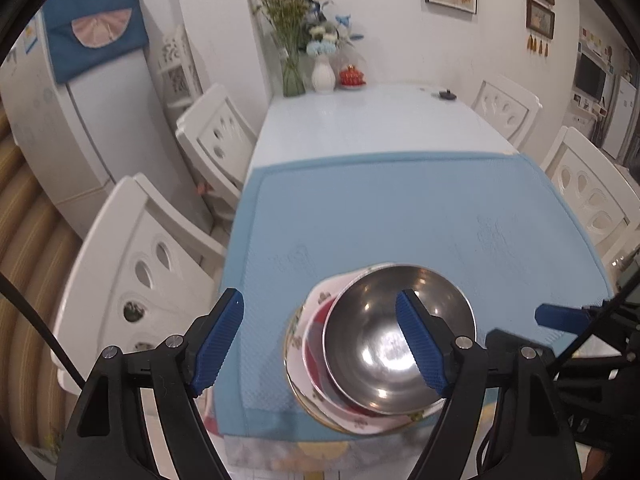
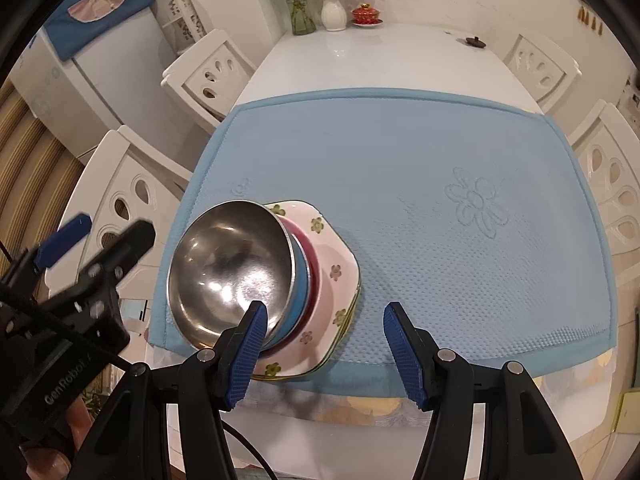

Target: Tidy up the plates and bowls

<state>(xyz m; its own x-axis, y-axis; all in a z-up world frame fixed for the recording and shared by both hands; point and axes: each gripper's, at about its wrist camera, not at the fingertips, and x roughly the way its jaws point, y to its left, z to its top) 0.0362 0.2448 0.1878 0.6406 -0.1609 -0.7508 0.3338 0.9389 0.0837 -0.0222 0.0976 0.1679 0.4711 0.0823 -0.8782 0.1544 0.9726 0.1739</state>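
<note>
- Stack near the front-left corner of the blue mat (image 2: 440, 152) on the white worktop (image 2: 360, 56): steel bowl (image 2: 228, 268) on top, a blue bowl (image 2: 294, 312) and a red bowl (image 2: 312, 264) nested under it, pink floral plates (image 2: 336, 264) at the bottom.
- Steel bowl tilted and off-centre, leaning toward the mat's left edge rather than seated level in the bowls below.
- Left tongs (image 1: 320, 344) spread wide, pinching nothing; right-hand pad (image 1: 420, 344) over the steel bowl's hollow, left-hand pad out over the mat edge.
- Right tongs (image 2: 324, 352) spread too, empty; left-hand pad (image 2: 246, 352) in front of the bowl stack's near rim, the other over bare mat. Contact with the rim not certain from either view.
- Judged step: stacking largely done, squaring up left.
- To do it well: nudge the steel bowl's rim gently toward the plates' centre until level, one pad as a stop on the far side.
- Slow and low pressure advised: polished steel likely slippery on glazed ware, and plates close to the mat's front edge.
- Keep both tongs apart from each other during any nudge; crowded space around the stack.
- No lift needed if the bowl settles by sliding.
</note>
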